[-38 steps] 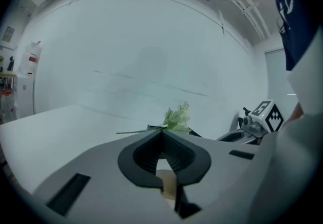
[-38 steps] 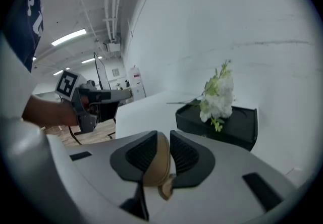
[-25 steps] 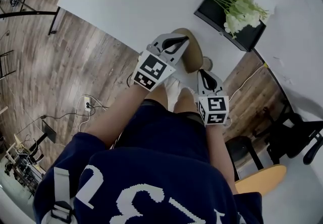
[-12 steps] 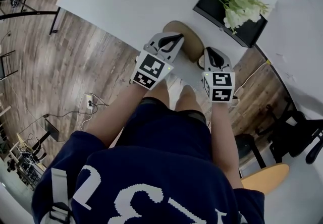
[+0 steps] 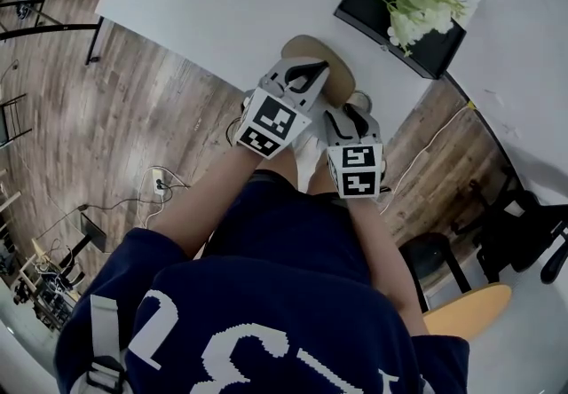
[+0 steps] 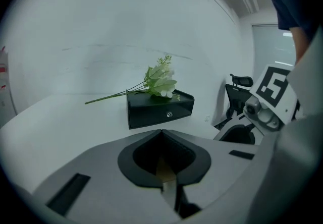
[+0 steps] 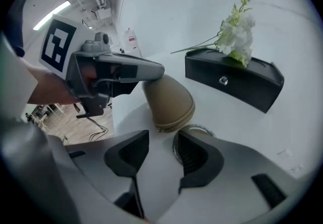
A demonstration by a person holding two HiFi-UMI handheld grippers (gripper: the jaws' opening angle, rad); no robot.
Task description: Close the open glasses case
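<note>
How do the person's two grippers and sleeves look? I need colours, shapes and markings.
Both the left gripper and the right gripper have light grey plastic bodies and two jaws lined with black ribbed pads. Each carries a white cube with black square markers. The person wears a dark blue top with large white print; its sleeves leave the forearms bare.

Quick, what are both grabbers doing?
Left gripper: closed on the tan oval glasses case.
Right gripper: open; jaws have just been opening, nothing between them.
</note>
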